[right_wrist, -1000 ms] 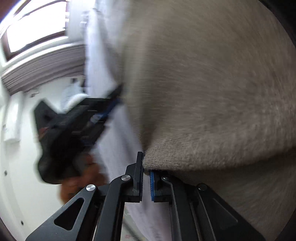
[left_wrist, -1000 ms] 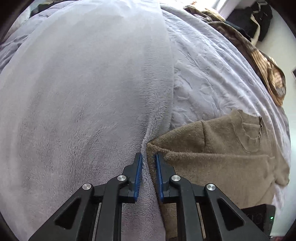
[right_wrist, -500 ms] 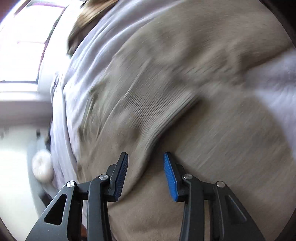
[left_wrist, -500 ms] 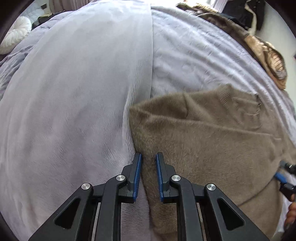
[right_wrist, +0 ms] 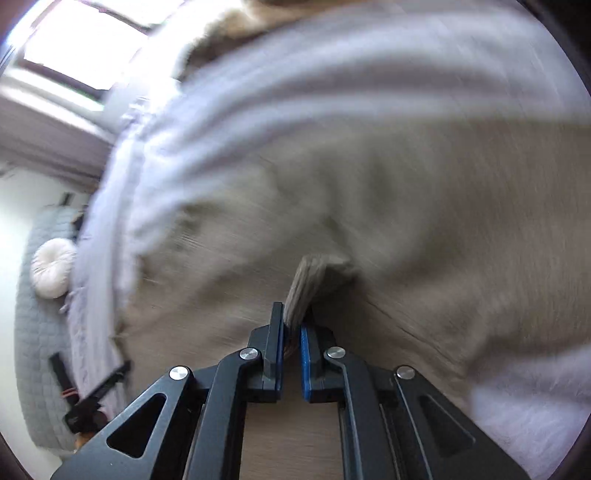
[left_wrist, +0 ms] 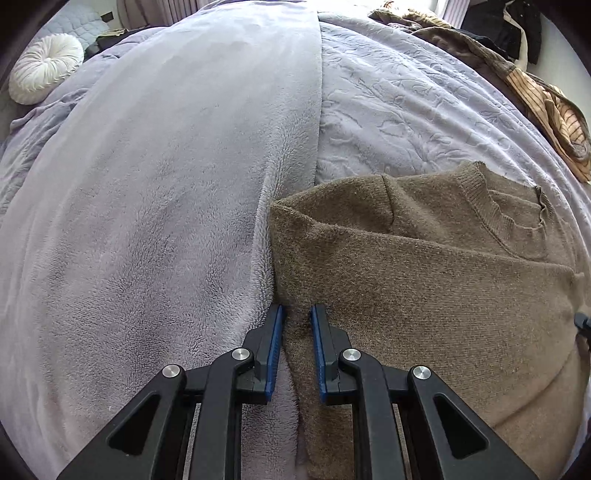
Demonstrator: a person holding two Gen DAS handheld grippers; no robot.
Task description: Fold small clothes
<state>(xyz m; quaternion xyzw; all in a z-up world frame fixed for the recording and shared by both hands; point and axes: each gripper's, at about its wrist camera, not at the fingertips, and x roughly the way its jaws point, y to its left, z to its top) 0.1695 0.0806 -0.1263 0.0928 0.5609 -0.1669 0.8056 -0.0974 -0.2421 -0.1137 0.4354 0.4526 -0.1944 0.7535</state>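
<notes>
A brown knitted sweater [left_wrist: 424,288] lies partly folded on the bed, neckline toward the far right. My left gripper [left_wrist: 297,314] points steeply down at its left folded edge. Its jaws stand narrow with that edge pinched between the blue pads. In the blurred right wrist view the same sweater [right_wrist: 406,203] fills the frame. My right gripper [right_wrist: 291,321] is closing its jaws on a raised ribbed hem [right_wrist: 306,280], and the pads press on it. A dark tip of the right gripper [left_wrist: 583,321] shows at the right edge of the left wrist view.
A grey fleece blanket [left_wrist: 166,203] covers the bed's left half, an embossed lilac bedspread [left_wrist: 406,103] the right. A round white cushion [left_wrist: 44,72] lies far left. Striped brown garments [left_wrist: 546,107] and dark clothes [left_wrist: 498,26] are heaped along the far right edge.
My right gripper let go of the sweater's edge, opened, swung across the sweater and closed on a ribbed hem. The left gripper slid along the sweater's left edge, still pinching it.
</notes>
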